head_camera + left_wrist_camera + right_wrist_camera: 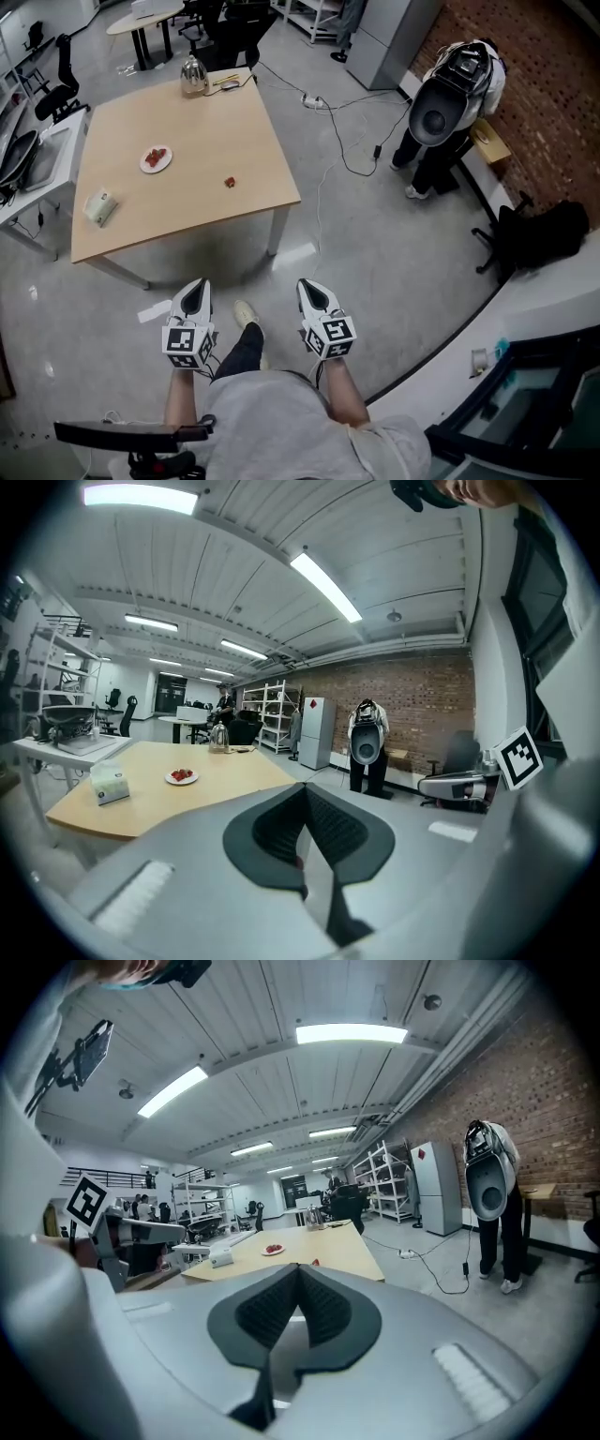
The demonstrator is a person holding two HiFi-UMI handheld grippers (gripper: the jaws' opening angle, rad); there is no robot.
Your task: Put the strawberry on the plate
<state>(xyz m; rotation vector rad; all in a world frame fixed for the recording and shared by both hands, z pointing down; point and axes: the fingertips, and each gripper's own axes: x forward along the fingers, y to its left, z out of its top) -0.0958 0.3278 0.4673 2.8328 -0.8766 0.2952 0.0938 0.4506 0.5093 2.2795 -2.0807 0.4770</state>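
A loose strawberry (229, 182) lies on the wooden table (197, 220), toward its right side. To its left stands a small white plate (156, 158) with red strawberries on it. Both grippers are held over the floor, short of the table's near edge. My left gripper (195, 287) and right gripper (312, 285) point toward the table, both shut with nothing between the pads. In the right gripper view the strawberry (315, 1263) shows just past the shut gripper (298, 1267), with the plate (273, 1250) further left. The left gripper view shows the plate (182, 777) beyond its shut gripper (305, 789).
A tissue box (100, 206) sits near the table's left front corner and a metal kettle (193, 77) at its far edge. A person (450, 103) stands by the brick wall at right. Cables (347, 141) run over the floor. A black chair (539, 234) stands at right.
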